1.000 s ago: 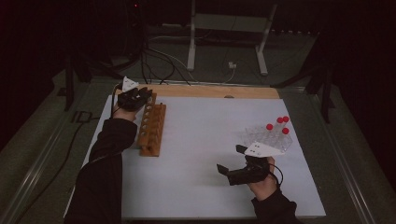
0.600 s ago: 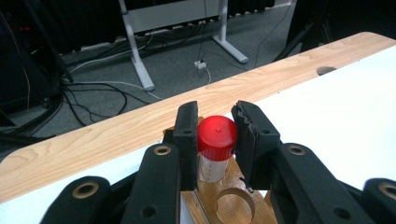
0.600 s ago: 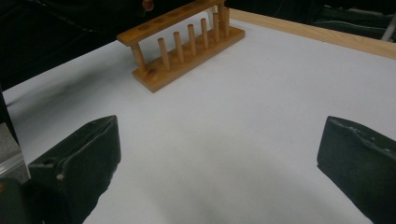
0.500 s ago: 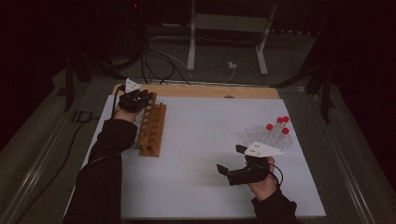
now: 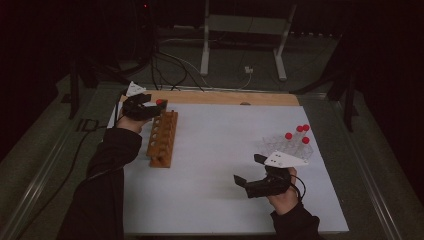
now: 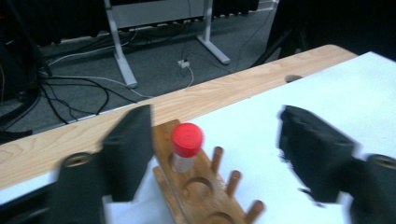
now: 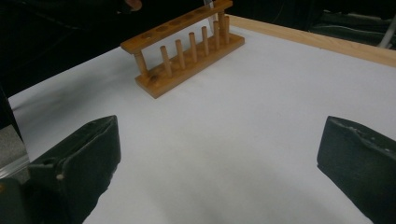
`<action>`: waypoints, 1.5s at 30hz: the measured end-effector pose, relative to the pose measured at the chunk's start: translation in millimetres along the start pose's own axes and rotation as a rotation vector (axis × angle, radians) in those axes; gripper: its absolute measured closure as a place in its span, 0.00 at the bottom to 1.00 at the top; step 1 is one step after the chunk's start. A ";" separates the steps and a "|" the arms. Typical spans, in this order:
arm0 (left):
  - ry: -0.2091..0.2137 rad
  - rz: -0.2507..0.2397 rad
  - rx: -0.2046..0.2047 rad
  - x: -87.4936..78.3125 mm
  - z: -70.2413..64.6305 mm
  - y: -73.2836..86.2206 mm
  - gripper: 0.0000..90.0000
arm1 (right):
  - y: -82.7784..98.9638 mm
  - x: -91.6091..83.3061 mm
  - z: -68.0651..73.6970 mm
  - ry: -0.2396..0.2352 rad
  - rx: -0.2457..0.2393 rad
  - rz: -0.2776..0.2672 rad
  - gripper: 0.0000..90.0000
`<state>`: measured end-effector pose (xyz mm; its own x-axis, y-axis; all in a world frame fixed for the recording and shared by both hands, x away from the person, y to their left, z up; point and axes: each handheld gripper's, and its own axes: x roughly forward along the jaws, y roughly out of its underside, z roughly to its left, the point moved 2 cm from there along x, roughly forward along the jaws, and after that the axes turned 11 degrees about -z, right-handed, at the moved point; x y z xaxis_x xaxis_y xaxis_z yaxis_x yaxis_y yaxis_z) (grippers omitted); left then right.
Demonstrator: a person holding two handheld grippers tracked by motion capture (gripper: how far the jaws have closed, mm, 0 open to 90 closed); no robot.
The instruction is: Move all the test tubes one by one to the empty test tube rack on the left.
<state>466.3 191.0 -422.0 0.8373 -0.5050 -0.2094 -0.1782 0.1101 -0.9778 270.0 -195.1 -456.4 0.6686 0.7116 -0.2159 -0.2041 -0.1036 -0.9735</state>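
Red-capped tube (image 6: 186, 145) is seen standing in the end hole of the wooden rack (image 5: 163, 138), upper left of the high view — the left gripper (image 6: 219, 154), jaws just opened, is spread wide around it, untouched. The right gripper (image 5: 251, 170) is held wide, lower right.

Wooden surface (image 5: 270, 98), pale, covered almost wholly by a white sheet (image 5: 220, 165); bare wood left as a strip along the far edge. On the sheet, left of middle: wooden rack (image 5: 163, 137), lying lengthwise toward the far edge, with a red-capped tube (image 6: 187, 145) upright in its far end hole. Near the right edge: clear rack (image 5: 287, 147) holding three red-capped tubes. Well apart, both racks.
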 end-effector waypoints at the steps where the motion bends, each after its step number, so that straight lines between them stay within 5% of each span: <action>1: 0.018 -0.003 -0.014 -3.4 -2.3 -1.1 0.26 | -0.6 -0.8 0.1 0.002 -0.002 -0.004 0.00; 8: 0.094 0.002 -0.026 -21.9 -20.7 -2.1 0.04 | -3.9 -5.0 -3.6 0.016 -0.005 -0.008 0.00; 10: 0.158 -0.004 -0.020 -32.6 -31.6 -1.6 0.02 | -5.4 -6.4 -4.6 0.022 -0.010 -0.014 0.00; 16: 0.246 -0.037 -0.008 -56.9 -56.0 0.5 0.02 | -9.9 -12.6 -7.8 0.038 -0.022 -0.041 0.00; 28: 0.361 -0.065 0.039 -100.5 -96.0 17.8 0.02 | -19.2 -28.2 -22.0 0.040 -0.010 -0.086 0.00; 38: 0.433 -0.041 0.084 -125.0 -128.2 53.3 0.02 | -17.9 -55.8 -53.1 0.215 -0.059 -0.105 0.00; 45: 0.458 -0.029 0.082 -125.5 -135.4 69.8 0.02 | -7.2 -66.8 -79.0 0.344 -0.053 -0.093 0.04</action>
<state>278.8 146.2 -464.3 0.5236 -0.8328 -0.1795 -0.1010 0.1485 -0.9837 283.2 -296.8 -441.0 0.8861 0.4449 -0.1302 -0.0997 -0.0913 -0.9908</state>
